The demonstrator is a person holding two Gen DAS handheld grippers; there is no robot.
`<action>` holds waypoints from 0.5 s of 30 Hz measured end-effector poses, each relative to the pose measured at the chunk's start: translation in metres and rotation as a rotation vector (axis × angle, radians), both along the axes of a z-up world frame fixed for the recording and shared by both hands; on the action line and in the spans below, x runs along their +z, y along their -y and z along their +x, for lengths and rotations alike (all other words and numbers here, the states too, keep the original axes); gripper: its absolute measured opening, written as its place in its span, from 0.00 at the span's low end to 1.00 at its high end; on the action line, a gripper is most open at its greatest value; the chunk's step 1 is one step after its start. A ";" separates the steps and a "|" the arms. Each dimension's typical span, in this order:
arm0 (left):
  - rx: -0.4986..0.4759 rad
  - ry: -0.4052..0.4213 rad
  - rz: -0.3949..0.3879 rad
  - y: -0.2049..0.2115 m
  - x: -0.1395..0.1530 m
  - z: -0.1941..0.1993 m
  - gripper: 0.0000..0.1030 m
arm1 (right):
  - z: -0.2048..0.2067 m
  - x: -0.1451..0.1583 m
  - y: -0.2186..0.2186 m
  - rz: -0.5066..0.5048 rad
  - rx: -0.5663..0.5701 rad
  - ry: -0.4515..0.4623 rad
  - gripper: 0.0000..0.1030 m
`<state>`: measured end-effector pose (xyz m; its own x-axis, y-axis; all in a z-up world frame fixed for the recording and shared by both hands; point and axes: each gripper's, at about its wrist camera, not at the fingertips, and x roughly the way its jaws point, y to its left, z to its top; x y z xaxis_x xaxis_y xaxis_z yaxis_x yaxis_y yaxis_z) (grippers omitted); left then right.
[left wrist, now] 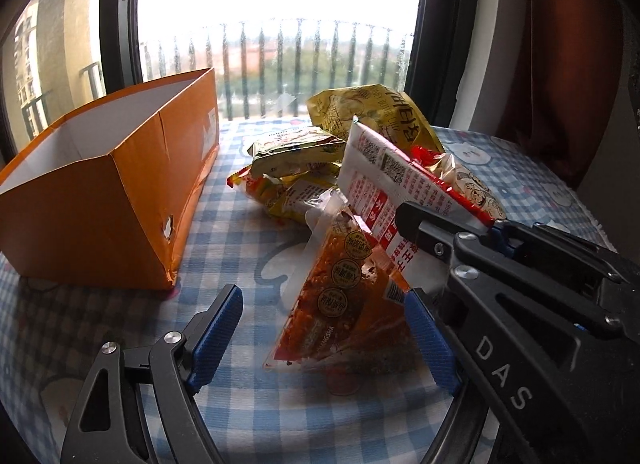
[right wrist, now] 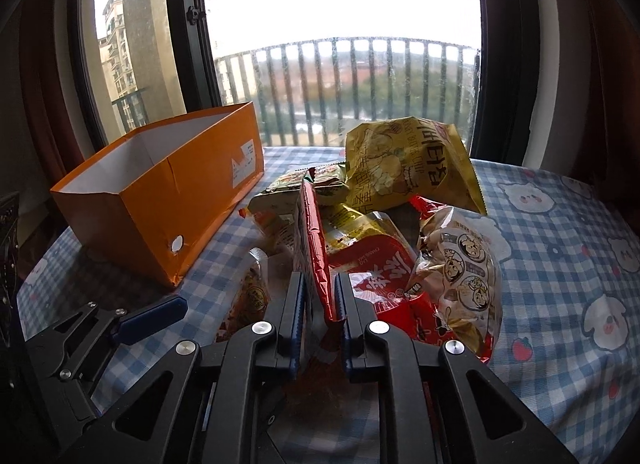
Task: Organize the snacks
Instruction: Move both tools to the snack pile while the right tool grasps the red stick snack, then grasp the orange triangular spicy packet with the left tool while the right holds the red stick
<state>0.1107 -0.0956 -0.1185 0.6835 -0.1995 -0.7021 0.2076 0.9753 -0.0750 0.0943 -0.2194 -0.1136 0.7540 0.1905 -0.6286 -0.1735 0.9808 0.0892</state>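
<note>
On the blue checked cloth lies a pile of snack packets. My right gripper [right wrist: 320,278] is shut on the edge of a red-and-white foil packet [right wrist: 314,223], which stands on edge; in the left wrist view its white printed back [left wrist: 384,179] faces me, with the right gripper [left wrist: 444,223] clamped on its lower end. My left gripper [left wrist: 324,300] is open around a tilted clear packet of red spicy snack [left wrist: 344,296]. That packet leans near the right pad, and the left pad stands apart from it. An open orange cardboard box [left wrist: 100,203] [right wrist: 160,199] stands empty to the left.
Behind the held packet a yellow chip bag [right wrist: 408,167] leans on smaller yellow-green packets [left wrist: 296,151]. A clear bag with cartoon stickers [right wrist: 460,276] lies at the right. The table [right wrist: 560,248] ends at a window, with a dark red curtain [left wrist: 568,63] beside it.
</note>
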 end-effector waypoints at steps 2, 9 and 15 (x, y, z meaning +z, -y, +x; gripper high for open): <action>-0.005 -0.003 0.008 0.002 -0.001 -0.002 0.82 | -0.005 0.003 0.001 -0.009 -0.011 0.017 0.10; -0.041 -0.027 0.013 0.013 -0.009 0.000 0.86 | -0.017 0.003 0.012 -0.005 -0.053 0.037 0.11; -0.043 -0.032 0.021 0.018 -0.018 0.010 0.91 | -0.015 -0.006 0.019 0.004 -0.065 0.028 0.11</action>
<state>0.1206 -0.1136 -0.1365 0.6521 -0.2129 -0.7276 0.2470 0.9671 -0.0616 0.0795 -0.2386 -0.1192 0.7821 0.1436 -0.6063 -0.1123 0.9896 0.0895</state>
